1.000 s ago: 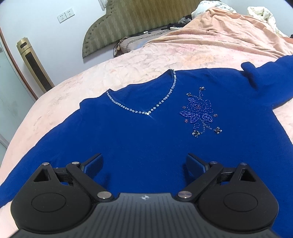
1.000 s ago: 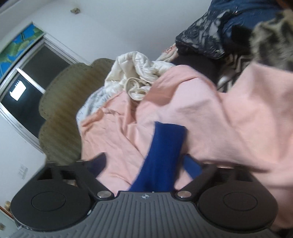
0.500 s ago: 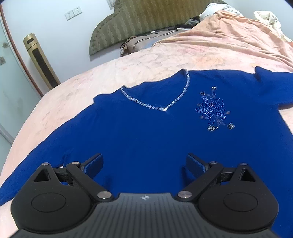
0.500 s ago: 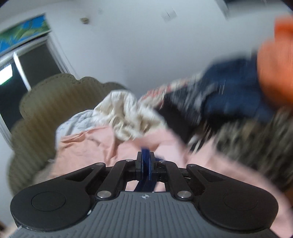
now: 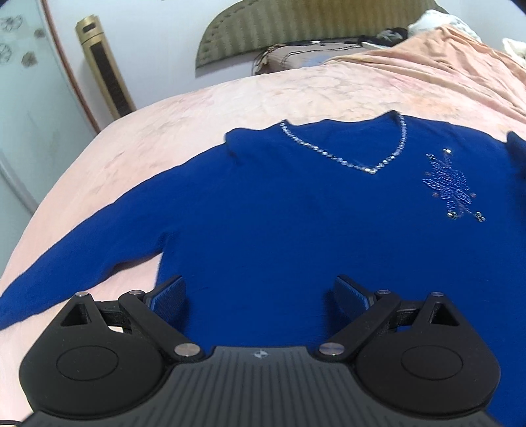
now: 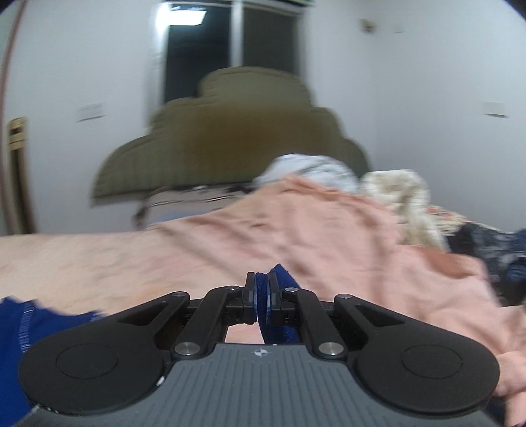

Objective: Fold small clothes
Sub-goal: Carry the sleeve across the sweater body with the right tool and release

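Note:
A royal blue sweater (image 5: 279,223) with a rhinestone V-neck (image 5: 361,164) and a beaded flower (image 5: 450,187) lies flat, front up, on the pink bedspread (image 5: 148,138). Its left sleeve (image 5: 82,236) stretches out to the left. My left gripper (image 5: 259,292) is open and empty, low over the sweater's side below the armpit. My right gripper (image 6: 262,295) is shut on the blue cuff of the other sleeve (image 6: 279,276) and holds it above the bed. A part of the sweater's body (image 6: 19,328) shows at the lower left of the right wrist view.
A padded olive headboard (image 5: 296,26) and a pillow (image 5: 296,59) stand at the far end. A gold tower unit (image 5: 105,69) stands by the wall at the left. A rumpled pink blanket (image 6: 328,230) and a heap of other clothes (image 6: 486,249) lie at the right.
My right gripper closed on the sleeve cuff and swung left, lifting it. My left gripper moved left along the sweater toward the armpit, staying open.

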Available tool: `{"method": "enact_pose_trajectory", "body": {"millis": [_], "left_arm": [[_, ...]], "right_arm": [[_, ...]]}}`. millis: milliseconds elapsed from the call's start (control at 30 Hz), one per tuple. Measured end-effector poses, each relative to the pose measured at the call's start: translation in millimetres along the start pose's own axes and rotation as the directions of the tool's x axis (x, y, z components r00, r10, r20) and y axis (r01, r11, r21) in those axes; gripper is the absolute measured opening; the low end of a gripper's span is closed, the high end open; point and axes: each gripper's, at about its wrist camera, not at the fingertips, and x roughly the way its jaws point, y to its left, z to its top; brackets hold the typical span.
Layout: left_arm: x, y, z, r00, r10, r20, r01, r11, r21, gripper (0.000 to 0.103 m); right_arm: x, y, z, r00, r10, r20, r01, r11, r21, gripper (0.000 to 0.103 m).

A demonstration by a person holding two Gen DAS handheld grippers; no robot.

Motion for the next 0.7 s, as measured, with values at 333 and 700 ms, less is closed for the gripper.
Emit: {"method": "enact_pose_trajectory", "body": {"millis": [333, 700], "left_arm": [[-2, 34, -5, 1.0, 0.005, 0.022, -0.004, 0.999, -0.043, 0.097], [10, 86, -15, 0.999, 0.051, -0.014, -0.053, 0.987, -0.155, 0.097]], "right_arm": [[8, 156, -16, 0.97, 0.238, -0.052, -0.236, 0.971, 0.041, 0.009], [16, 274, -44, 0.908, 0.392, -0.15, -0.376, 0.918, 0.123, 0.009]]}}
